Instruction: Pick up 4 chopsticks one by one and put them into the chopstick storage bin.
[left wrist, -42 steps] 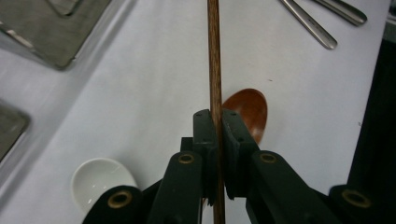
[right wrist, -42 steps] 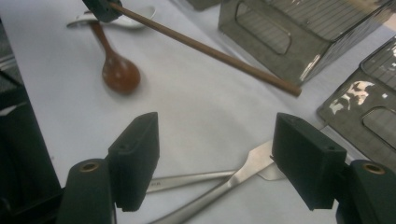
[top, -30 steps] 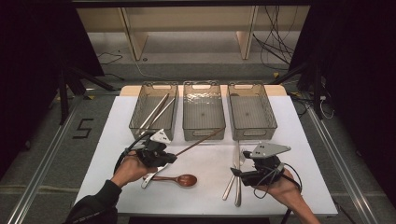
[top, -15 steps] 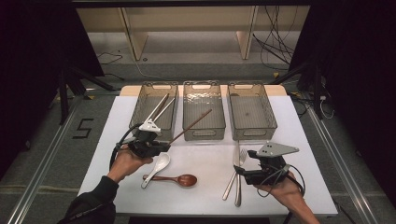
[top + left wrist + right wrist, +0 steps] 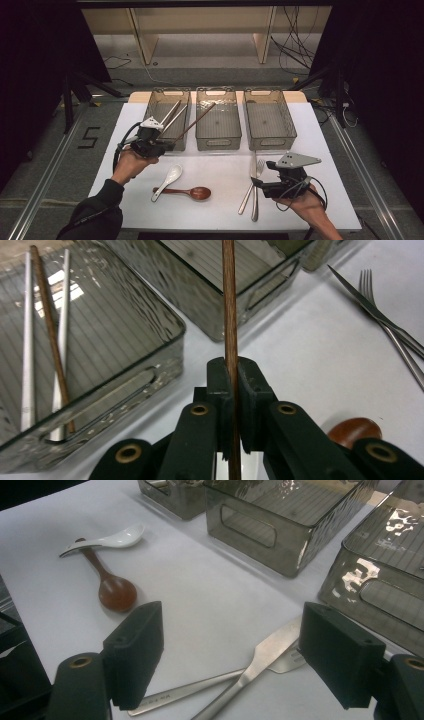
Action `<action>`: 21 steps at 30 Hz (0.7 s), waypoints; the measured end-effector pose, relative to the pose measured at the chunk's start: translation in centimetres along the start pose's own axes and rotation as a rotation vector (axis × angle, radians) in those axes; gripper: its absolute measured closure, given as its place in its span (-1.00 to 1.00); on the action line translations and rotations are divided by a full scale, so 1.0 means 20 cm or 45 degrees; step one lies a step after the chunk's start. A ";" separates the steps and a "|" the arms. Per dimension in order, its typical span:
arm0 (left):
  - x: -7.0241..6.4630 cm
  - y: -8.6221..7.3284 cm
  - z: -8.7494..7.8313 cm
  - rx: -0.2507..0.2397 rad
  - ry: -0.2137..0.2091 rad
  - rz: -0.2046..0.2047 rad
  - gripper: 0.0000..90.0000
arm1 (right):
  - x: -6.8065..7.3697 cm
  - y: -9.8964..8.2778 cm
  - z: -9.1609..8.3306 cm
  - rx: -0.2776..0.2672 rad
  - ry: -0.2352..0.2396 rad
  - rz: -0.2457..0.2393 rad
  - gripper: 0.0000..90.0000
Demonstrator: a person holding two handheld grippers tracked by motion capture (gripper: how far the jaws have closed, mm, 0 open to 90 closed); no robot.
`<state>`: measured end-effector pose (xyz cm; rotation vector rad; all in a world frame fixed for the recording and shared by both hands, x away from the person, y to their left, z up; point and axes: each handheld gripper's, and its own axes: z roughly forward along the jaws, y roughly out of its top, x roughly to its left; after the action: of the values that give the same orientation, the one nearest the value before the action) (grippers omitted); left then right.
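We think this is a lab or a test room, not a home. We see a white table (image 5: 320, 200) on a bare grey floor (image 5: 45, 165), with metal rails (image 5: 35, 200) on both sides. Black cables (image 5: 295, 45) lie loose on the floor past the table's far edge. Dark curtains (image 5: 30, 60) hang all around, and a number five (image 5: 89, 137) is taped on the floor by the table's left edge.

chopstick (image 5: 194, 123): slim, dark brown wood, round shaft with a fine grain
state: lifted off the table, clamped between two black jaws near its lower end
pose: slanted, running from lower left up to upper right in the high view; dead upright in the left gripper view (image 5: 229, 315)
place: left of centre in the high view, tip over the near left corner of the middle bin (image 5: 218, 141)
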<state>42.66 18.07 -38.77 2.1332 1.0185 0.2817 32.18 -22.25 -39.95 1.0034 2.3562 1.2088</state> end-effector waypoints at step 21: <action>0.23 0.09 0.01 -0.006 0.125 -0.123 0.89 | 0.00 0.00 0.00 0.011 0.010 -0.004 -0.41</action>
<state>46.80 20.56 -38.05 2.0758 1.1725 0.3444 32.20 -22.16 -40.00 0.9987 2.3703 1.2042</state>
